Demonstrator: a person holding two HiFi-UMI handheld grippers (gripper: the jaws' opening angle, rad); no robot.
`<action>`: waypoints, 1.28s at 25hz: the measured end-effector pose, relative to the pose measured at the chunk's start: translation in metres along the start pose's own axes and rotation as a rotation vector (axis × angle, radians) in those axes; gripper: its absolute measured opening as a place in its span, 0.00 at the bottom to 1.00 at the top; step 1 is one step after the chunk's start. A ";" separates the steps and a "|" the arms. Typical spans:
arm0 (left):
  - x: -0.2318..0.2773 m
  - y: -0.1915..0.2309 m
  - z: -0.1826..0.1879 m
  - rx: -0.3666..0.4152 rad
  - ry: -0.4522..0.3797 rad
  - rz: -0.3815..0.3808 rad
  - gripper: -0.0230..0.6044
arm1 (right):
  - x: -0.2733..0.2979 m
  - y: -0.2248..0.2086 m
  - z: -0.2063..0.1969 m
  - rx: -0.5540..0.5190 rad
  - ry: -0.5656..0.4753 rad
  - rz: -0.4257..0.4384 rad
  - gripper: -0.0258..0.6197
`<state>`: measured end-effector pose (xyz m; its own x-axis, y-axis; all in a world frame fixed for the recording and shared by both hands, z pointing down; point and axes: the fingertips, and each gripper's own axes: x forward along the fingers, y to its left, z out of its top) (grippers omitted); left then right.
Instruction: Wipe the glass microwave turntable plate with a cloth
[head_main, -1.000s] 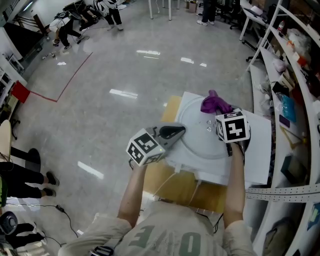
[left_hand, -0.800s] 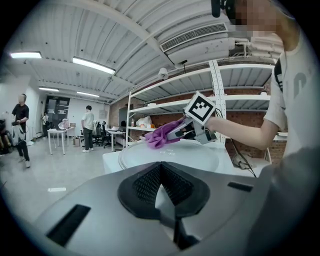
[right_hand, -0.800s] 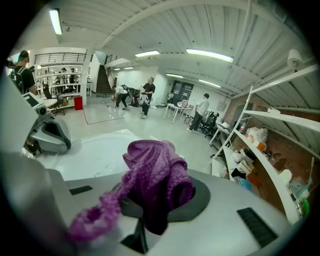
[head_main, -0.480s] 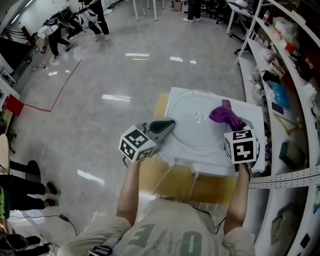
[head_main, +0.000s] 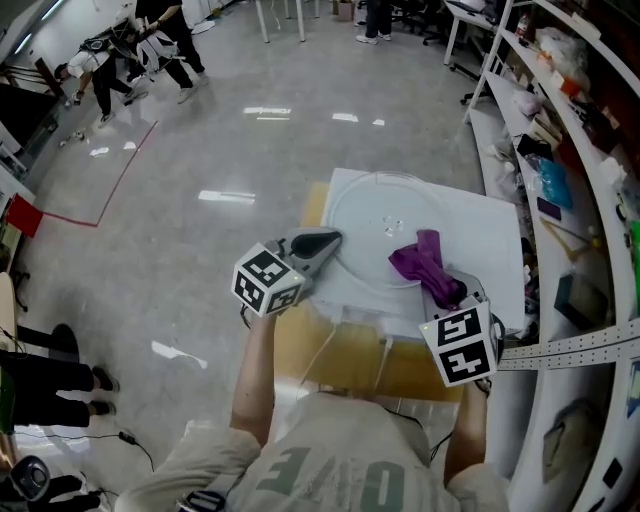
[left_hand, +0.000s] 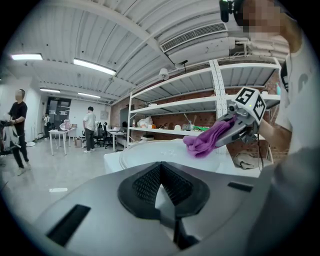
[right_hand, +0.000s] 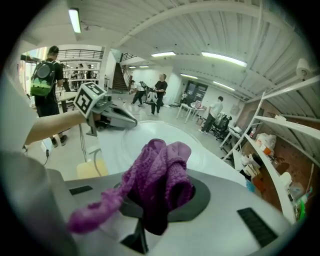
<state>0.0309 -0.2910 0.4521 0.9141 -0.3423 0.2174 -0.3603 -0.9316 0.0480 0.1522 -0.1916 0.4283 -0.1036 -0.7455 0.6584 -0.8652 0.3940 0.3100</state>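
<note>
Seemingly mid-wipe, holding the cloth (head_main: 425, 265), clamped in the right gripper (head_main: 452, 292), at the 4 o'clock edge of the plate (head_main: 372, 222) on the worktop (head_main: 492, 240), resting the left gripper (head_main: 332, 240), pinched together, by its 9 o'clock rim, leaving the 12 o'clock half likely undone.

log | readable text: big pale letters on the chest of my shirt (head_main: 330, 478), seen upside down from the head view, reading "ONE" | other print: too small or blurred to read

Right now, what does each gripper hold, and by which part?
Right gripper: cloth, pinched at its bunched middle, one end trailing. Left gripper: apparently the plate, by its rim.
</note>
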 end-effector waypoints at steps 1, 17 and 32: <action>0.000 0.000 0.000 -0.001 0.000 0.001 0.04 | 0.000 0.010 0.003 -0.016 -0.005 0.027 0.11; 0.000 0.000 0.001 -0.006 -0.003 -0.007 0.04 | 0.075 0.046 0.089 -0.162 -0.080 0.170 0.11; -0.001 0.000 0.000 -0.017 -0.007 0.003 0.04 | 0.108 0.041 0.113 -0.166 -0.094 0.193 0.11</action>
<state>0.0299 -0.2909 0.4518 0.9145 -0.3455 0.2106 -0.3656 -0.9286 0.0641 0.0499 -0.3168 0.4351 -0.3106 -0.6916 0.6521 -0.7337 0.6106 0.2981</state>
